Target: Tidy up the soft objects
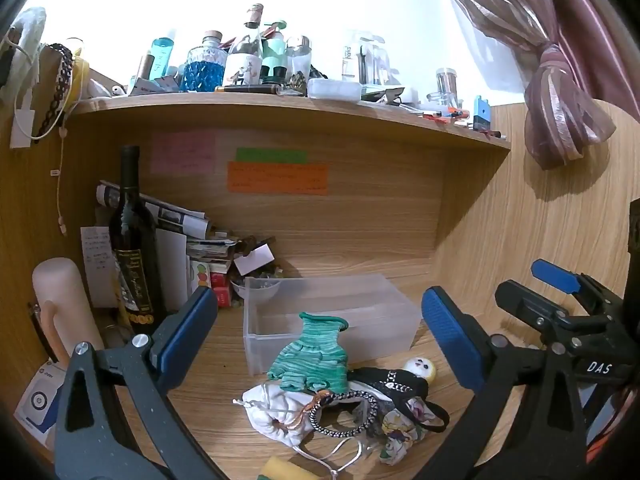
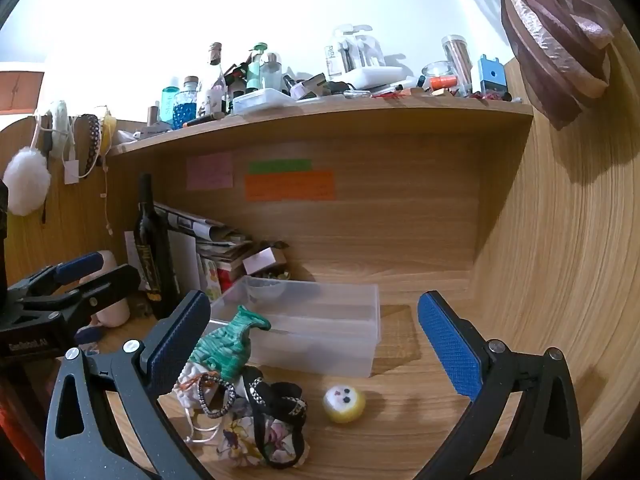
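Observation:
A pile of soft things lies on the wooden desk in front of a clear plastic bin (image 1: 392, 312) (image 2: 360, 344). On top is a green knitted piece (image 1: 314, 356) (image 2: 224, 346) leaning on the bin's front wall. Under it are a white cloth pouch (image 1: 276, 412) (image 2: 190, 386), a black-and-white cord loop (image 1: 344, 412) (image 2: 216, 398), black straps (image 1: 394, 384) (image 2: 280, 400) and a floral cloth (image 1: 400, 428) (image 2: 256, 440). A small yellow-and-white plush ball (image 1: 420, 368) (image 2: 344, 402) lies to the right. My left gripper (image 1: 320, 340) is open above the pile. My right gripper (image 2: 316, 348) is open, empty.
A dark wine bottle (image 1: 132, 240) (image 2: 152, 248), stacked papers (image 1: 172, 220) and a pale cylinder (image 1: 60, 304) stand at the left. A shelf (image 1: 280, 100) crowded with bottles runs overhead. A yellow sponge (image 1: 284, 470) lies at the near edge. A knotted curtain (image 1: 560, 112) hangs at the right.

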The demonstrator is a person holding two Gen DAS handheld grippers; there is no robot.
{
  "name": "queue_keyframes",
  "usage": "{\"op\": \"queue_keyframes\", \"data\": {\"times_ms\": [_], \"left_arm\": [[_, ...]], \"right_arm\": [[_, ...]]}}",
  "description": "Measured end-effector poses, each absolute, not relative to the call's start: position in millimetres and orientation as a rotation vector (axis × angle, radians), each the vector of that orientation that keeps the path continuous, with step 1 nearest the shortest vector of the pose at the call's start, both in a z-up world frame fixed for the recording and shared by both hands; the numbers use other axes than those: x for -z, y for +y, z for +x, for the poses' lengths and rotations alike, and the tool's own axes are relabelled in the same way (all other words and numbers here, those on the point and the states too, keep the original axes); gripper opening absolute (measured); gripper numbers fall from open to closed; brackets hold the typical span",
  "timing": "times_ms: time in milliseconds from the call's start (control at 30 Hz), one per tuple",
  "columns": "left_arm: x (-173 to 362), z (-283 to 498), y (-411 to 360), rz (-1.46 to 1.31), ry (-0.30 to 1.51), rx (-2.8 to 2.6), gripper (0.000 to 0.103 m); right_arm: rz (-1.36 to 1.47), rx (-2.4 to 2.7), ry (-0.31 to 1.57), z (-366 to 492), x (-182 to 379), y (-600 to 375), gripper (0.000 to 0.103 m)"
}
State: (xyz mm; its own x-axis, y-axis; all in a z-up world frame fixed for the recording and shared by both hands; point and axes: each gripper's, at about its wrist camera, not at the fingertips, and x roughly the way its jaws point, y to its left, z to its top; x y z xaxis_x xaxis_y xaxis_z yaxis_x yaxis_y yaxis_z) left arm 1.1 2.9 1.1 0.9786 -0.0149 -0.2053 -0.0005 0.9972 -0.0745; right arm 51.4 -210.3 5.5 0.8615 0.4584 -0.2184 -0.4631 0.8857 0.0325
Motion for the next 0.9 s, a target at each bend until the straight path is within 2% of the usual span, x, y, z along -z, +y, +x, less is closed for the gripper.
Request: {"op": "queue_keyframes", "data": {"times_ms": [900], "left_arm": [[-1.5,1.5,1.6,-0.054,0.202,-0.007,0.103]], "right_arm": [[-0.021,-0.497,0.221,49.0,-7.9,-207.6,0.103]]}}
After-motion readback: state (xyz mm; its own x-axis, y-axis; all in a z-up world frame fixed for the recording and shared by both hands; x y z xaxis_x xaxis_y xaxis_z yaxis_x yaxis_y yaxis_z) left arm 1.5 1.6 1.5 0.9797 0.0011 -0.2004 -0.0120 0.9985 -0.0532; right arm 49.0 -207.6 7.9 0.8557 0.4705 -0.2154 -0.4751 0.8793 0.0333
